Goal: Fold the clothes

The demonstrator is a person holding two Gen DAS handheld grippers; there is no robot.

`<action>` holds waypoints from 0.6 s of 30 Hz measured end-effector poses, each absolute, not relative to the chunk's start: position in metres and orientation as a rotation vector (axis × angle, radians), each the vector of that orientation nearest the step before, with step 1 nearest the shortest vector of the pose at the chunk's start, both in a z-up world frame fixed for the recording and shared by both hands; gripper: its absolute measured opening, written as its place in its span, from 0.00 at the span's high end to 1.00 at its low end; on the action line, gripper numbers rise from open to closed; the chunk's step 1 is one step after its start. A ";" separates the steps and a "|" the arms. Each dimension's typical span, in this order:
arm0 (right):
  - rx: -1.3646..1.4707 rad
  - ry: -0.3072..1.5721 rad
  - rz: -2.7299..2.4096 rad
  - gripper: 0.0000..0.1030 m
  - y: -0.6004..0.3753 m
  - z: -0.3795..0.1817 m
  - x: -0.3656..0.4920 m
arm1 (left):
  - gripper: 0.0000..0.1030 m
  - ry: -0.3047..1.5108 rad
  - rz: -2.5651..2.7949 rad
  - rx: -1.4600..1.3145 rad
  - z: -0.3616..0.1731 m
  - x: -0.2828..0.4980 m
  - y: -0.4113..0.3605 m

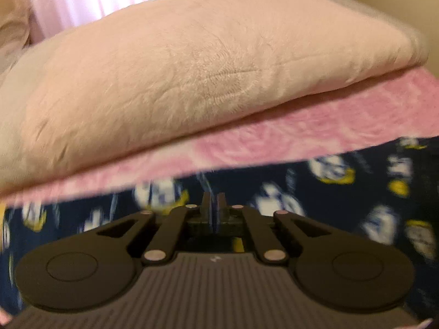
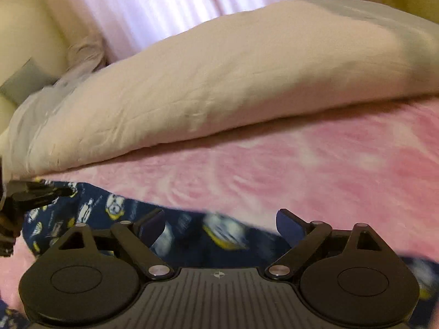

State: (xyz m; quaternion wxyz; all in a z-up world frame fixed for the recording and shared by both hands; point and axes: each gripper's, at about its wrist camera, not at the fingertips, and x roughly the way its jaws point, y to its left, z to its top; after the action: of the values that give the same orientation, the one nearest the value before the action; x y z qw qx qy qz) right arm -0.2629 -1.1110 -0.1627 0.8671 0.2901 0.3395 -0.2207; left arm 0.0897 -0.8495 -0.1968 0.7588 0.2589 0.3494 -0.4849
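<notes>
Nearest to me in the left wrist view, my left tongs have their two fingers pressed together, with what looks like a thin fold of the navy printed garment pinched between the tips; motion blur keeps me from being sure how much cloth is caught. In the right wrist view, my right tongs stand wide apart with nothing between the pads, and the same navy printed garment lies directly under and between the fingers, not gripped.

Only the right wrist view shows both tools at once: the left tongs reach in from the left edge of the frame, their dark tip resting on the far edge of the garment. That view also shows a small grey pillow against the wall, which the left view lacks.

The garment lies on the near part of the bed, on the pink bedspread. Its near portion is hidden by each gripper body, and its print is too smeared to read beyond white and yellow figures.

Beyond it the bedspread runs up to a large cream pillow, lying across the far side of the bed. Behind that hangs a pale curtain, cut off at the top.
</notes>
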 end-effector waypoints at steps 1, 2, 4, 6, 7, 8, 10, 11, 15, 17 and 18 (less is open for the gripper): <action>0.635 0.717 -0.486 0.12 -1.112 -0.156 -0.289 | 0.96 0.788 -1.053 0.536 -0.191 0.083 -0.835; 0.673 0.722 -0.515 0.12 -1.110 -0.150 -0.318 | 0.96 0.815 -1.043 0.519 -0.187 0.074 -0.823; 0.776 0.726 -0.586 0.12 -1.099 -0.144 -0.387 | 0.96 0.871 -1.022 0.486 -0.181 0.056 -0.798; 0.901 0.712 -0.689 0.12 -1.075 -0.143 -0.454 | 0.96 0.946 -0.987 0.436 -0.179 0.039 -0.765; 0.986 0.683 -0.745 0.12 -1.060 -0.146 -0.487 | 0.96 0.982 -0.968 0.411 -0.179 0.030 -0.751; 1.071 0.651 -0.801 0.13 -1.044 -0.149 -0.521 | 0.96 1.018 -0.948 0.386 -0.179 0.021 -0.736; 1.236 0.578 -0.890 0.15 -1.013 -0.157 -0.578 | 0.96 1.099 -0.900 0.331 -0.179 -0.002 -0.710; 1.313 0.532 -0.907 0.25 -0.997 -0.165 -0.594 | 0.96 1.135 -0.880 0.306 -0.179 -0.012 -0.700; 1.482 0.428 -0.892 0.27 -0.959 -0.193 -0.615 | 0.96 1.222 -0.824 0.238 -0.178 -0.049 -0.667; 1.491 0.422 -0.856 0.27 -0.960 -0.206 -0.603 | 0.95 1.242 -0.801 0.216 -0.179 -0.062 -0.652; 1.480 0.426 -0.851 0.27 -0.960 -0.211 -0.598 | 0.95 1.253 -0.786 0.205 -0.180 -0.067 -0.645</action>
State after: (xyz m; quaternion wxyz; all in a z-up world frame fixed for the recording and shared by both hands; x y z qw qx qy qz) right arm -0.5977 -0.9604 -0.2108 0.6374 0.6481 0.1867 -0.3726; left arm -0.0673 -0.6450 -0.1795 0.7341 0.0933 0.5699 -0.3573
